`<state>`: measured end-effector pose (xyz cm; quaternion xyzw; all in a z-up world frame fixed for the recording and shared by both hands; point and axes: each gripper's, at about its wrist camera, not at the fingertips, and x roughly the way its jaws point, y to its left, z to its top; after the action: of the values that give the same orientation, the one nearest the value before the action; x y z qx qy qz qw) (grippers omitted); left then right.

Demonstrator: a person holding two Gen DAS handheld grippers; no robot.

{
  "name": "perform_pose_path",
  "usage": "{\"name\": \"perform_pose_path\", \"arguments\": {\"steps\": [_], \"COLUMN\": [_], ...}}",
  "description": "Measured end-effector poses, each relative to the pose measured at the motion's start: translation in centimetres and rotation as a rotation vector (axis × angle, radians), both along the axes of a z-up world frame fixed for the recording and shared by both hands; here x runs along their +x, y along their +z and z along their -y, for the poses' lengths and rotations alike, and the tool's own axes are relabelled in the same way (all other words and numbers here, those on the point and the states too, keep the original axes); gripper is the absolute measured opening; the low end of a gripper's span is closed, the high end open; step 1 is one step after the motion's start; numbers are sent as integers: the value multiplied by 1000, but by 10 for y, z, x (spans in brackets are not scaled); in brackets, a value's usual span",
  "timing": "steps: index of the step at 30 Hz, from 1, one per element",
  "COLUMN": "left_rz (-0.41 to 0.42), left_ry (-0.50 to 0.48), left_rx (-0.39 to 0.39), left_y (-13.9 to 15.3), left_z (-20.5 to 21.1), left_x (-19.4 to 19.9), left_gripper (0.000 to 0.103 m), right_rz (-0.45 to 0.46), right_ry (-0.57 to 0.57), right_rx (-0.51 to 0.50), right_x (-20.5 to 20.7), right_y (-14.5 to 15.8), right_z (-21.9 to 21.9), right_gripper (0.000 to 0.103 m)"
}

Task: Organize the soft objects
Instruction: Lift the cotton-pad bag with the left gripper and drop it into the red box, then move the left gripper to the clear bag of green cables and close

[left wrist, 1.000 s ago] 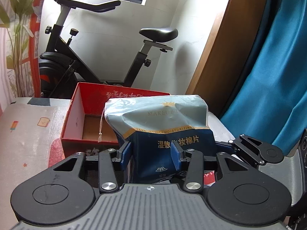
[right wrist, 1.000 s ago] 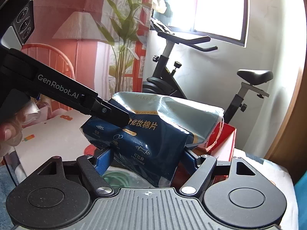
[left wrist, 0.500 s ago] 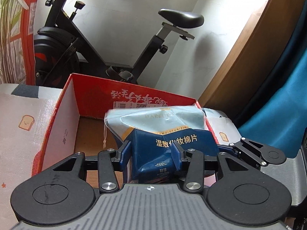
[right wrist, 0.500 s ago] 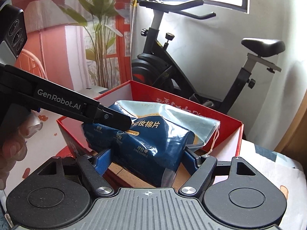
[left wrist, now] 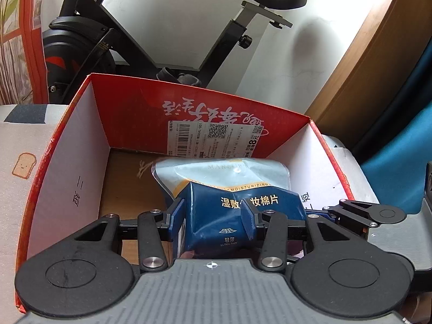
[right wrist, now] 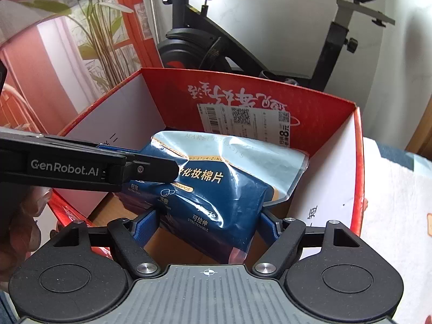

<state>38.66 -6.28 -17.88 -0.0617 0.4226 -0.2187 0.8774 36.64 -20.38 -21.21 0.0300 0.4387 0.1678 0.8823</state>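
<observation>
Red cardboard: box (left wrist: 129, 124) with white inner side walls, brown floor and a barcode label on its far wall, open at the top.
Pack: my blue soft pack of cotton pads (left wrist: 232, 205) sits low inside the box, pale end towards the far wall, towards the right side.
Left gripper (left wrist: 213, 220): my jaws pinch the dark blue end of the pack, blue pads pressed into it.
Right gripper (right wrist: 209, 222): my jaws clamp the same pack from either side; the left one's black arm crosses its view.
Surface: box rests on a pale printed cloth (left wrist: 16, 145) with a toast cartoon.
Room: black exercise bike (left wrist: 89, 40) behind the box, white wall, wooden door frame (left wrist: 378, 62), teal curtain (left wrist: 405, 145), leafy plant (right wrist: 100, 37).
</observation>
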Motion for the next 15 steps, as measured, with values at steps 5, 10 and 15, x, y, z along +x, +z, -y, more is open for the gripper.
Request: {"name": "perform_pose_path", "arguments": {"steps": [5, 10, 15], "left_rz": [41, 107, 214], "left_ry": [16, 32, 64], "left_rx": [15, 13, 44], "left_y": [6, 28, 56], "left_z": [-6, -20, -39], "left_x": [-9, -33, -71], "left_gripper": [60, 68, 83], "right_rz": [1, 56, 195], "right_ry": [-26, -40, -75], "right_rx": [13, 34, 41], "right_x": [-6, -26, -63], "right_y": [4, 23, 49], "right_z": [-1, 1, 7], "right_gripper": [76, 81, 88]}}
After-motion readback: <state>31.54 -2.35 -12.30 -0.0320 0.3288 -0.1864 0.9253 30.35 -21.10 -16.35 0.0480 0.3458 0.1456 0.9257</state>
